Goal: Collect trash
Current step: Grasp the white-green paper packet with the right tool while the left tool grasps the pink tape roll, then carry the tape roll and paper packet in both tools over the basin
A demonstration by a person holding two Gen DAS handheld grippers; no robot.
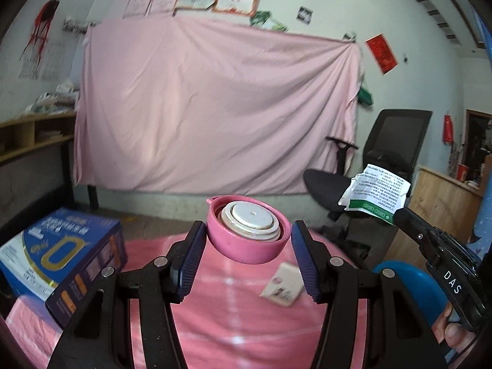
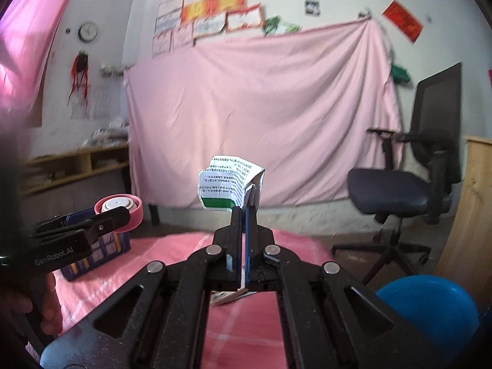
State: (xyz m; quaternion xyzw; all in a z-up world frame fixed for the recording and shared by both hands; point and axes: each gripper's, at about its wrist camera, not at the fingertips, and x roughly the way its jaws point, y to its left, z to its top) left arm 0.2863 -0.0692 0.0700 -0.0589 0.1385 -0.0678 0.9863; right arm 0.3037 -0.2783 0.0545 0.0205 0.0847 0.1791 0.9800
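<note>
Now, left gripper [image 1: 248, 240]: we see its jaws spread part way and pinching a pink cap [image 1: 249, 229] between the blue pads [image 1: 192, 258], held up off the table.
Pink cap: we look into its open side, where a white round insert sits inside the pink rim; in the right wrist view it shows at the left jaw tips [image 2: 118, 212].
Right gripper [image 2: 244, 212]: we see its jaws pressed together on a crumpled wrapper [image 2: 229, 184], which sticks up past the fingertips.
Crumpled wrapper: white with a green band and rows of small print we cannot read; in the left wrist view it stands at the tip of the right gripper [image 1: 399, 213].
Writing: "DAS" on the right gripper's side in the left view; "GenRobot.AI" on the left gripper's side in the right view.
Blue box [image 1: 58, 258]: left of the left jaws on the pink tablecloth [image 1: 230, 323], with a large gold letter; its other print is too small to read.
Small card [image 1: 283, 286]: lies flat on the cloth below the left jaws, toward the right pad.
Blue bowl [image 2: 430, 307]: at the lower right of the right jaws; we cannot see into it.
Office chair [image 2: 415, 178]: beyond the table, right of both jaws, before a pink sheet [image 2: 261, 117] on the wall.
</note>
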